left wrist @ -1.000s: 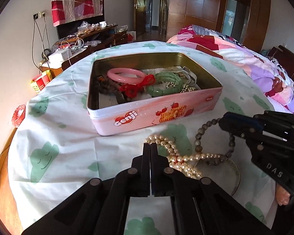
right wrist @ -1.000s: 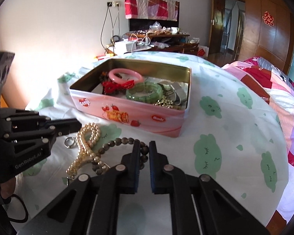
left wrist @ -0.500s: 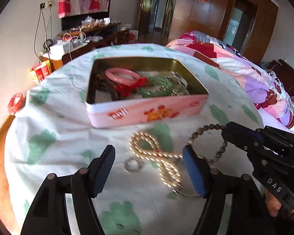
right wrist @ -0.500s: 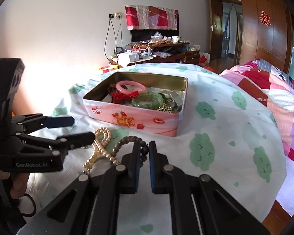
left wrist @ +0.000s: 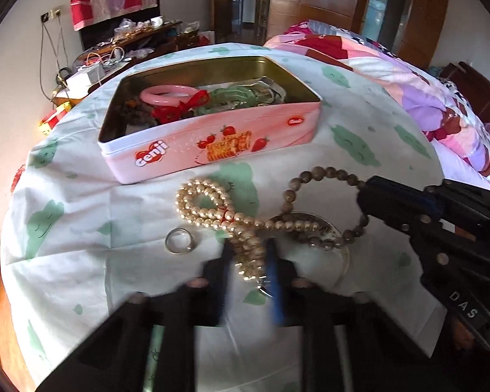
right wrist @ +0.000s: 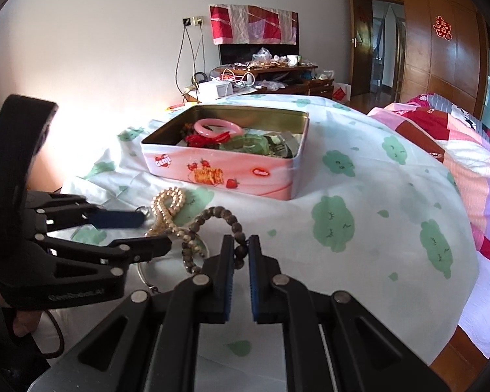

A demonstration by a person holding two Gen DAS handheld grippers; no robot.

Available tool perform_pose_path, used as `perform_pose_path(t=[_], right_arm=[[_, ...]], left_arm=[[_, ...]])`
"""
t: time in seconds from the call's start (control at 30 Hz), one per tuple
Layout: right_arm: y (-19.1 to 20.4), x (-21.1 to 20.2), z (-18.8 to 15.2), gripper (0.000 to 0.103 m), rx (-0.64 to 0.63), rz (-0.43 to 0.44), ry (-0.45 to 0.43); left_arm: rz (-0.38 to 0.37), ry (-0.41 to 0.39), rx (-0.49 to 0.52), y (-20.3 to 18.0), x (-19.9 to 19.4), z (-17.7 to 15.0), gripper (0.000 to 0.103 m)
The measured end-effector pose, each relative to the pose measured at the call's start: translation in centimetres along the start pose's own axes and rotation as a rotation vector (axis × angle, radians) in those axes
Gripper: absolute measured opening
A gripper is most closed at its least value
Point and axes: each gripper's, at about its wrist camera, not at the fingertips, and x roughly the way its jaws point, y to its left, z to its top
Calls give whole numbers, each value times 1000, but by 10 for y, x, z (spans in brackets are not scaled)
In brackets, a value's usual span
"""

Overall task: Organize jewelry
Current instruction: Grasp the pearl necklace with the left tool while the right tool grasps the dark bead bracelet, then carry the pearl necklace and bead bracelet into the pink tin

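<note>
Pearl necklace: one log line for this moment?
left gripper: open, straddling pearl necklace | right gripper: shut on brown bead bracelet | silver ring: on cloth | tin: open

Daylight filled the bedroom brightly, with a blown-out patch of glare on the white wall [right wrist: 81, 121] at the left of the right wrist view and a warm flare at the left edge of the other. In the left wrist view the left gripper [left wrist: 248, 261] was smeared by motion blur while the tin [left wrist: 212, 143] stayed sharp. Fisheye distortion bent both frames, dark vignettes cutting their corners.
</note>
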Motion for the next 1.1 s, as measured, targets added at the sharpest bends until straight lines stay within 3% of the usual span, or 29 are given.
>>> perform_pose_path(t=[0.03,0.4,0.63,1.1], right_arm=[[1,1,0,10,-3,1,0],[4,-14,10,10,1,1,-59],[3,-26,22,10,3,-4,-98],[9,-37,56,10,-25,4,-176]], left_arm=[[0,-19,-1,2,-4,1,6],[-15,-144,-52,25,-45,15,6],[1,-221,-34,24,-69,24,6],[28,-294,-26,33,-90,46,6]])
